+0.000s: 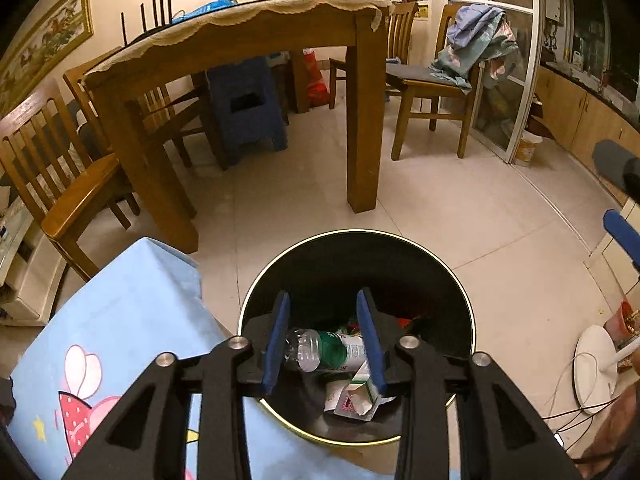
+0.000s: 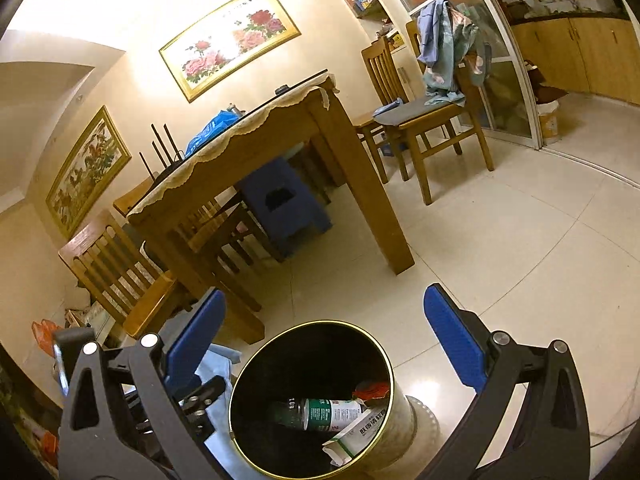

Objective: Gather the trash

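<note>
A round black trash bin with a gold rim stands on the floor. Inside lie a clear plastic bottle with a green label, a white and green carton and something red. My left gripper hangs over the bin's mouth, jaws apart, and the bottle shows between the blue pads, lying in the bin below them. My right gripper is wide open and empty above the bin's far rim.
A light blue cartoon cloth covers a surface at the bin's left. A wooden dining table with chairs and a blue stool stands behind. A white fan base with cables sits at right. Tiled floor surrounds the bin.
</note>
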